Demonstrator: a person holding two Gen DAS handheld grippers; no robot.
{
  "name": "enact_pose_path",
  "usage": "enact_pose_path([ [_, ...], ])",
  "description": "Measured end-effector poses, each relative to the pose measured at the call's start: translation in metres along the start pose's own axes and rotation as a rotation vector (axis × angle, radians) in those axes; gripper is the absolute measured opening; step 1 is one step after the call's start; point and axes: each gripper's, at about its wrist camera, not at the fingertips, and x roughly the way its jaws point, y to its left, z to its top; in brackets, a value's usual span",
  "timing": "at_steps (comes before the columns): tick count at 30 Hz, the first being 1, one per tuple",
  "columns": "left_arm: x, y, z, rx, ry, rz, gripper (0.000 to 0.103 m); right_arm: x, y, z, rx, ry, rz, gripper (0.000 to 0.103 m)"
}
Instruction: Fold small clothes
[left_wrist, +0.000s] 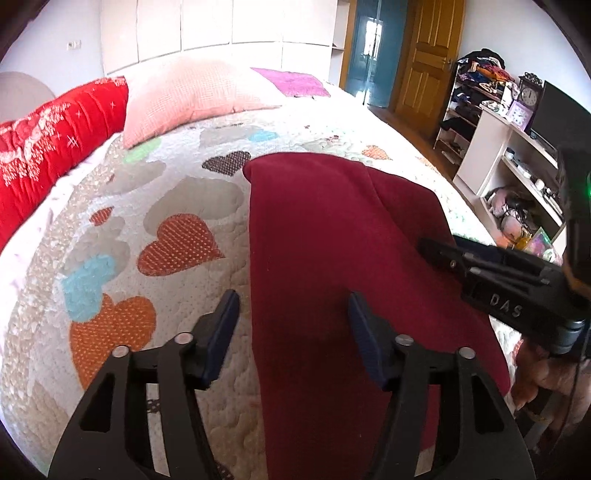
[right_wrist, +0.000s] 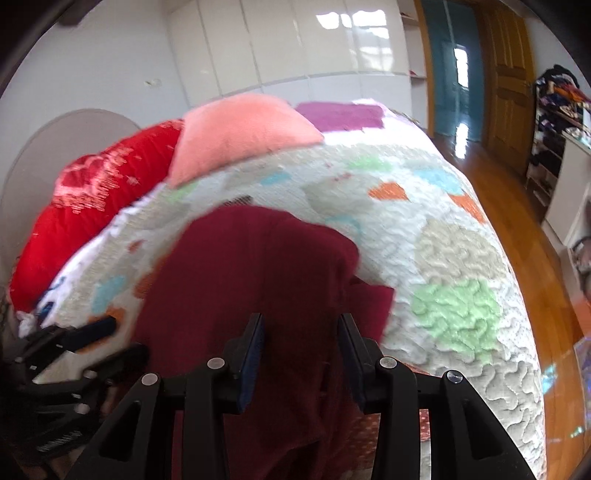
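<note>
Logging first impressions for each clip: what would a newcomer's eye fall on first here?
The dark red garment lies across the heart-patterned quilt, just ahead of both open hand-held grippers, the left hand-held gripper and the right hand-held gripper. Behind it, a bright red pillow and a pink pillow line the bed's far edge.

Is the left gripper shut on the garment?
No: in the left wrist view the left gripper is open, its fingers wide apart over the edge of the maroon garment on the quilt.

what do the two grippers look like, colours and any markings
Both are matte black plastic with cut-out linkage arms, silver round pivot pins and dark blue ribbed finger pads. The left gripper and right gripper match; the right one's body reads "DAS" in pale letters.
</note>
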Motion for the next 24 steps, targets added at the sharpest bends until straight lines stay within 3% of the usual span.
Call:
enact_pose_path([
  [7, 0.014, -0.007, -0.002, 0.006, 0.01, -0.02, 0.067, 0.023, -0.035, -0.015, 0.142, 0.015, 0.094, 0.041],
  [15, 0.018, -0.009, -0.005, -0.007, 0.008, -0.021, 0.071, 0.02, -0.037, -0.018, 0.148, 0.012, 0.098, 0.042],
  [21, 0.017, -0.003, -0.006, -0.05, 0.017, -0.041, 0.071, -0.003, -0.027, -0.005, 0.144, -0.062, 0.108, 0.042],
  [24, 0.014, -0.006, -0.007, -0.04, 0.016, -0.034, 0.071, 0.014, -0.018, 0.006, 0.086, 0.008, 0.063, 0.042],
])
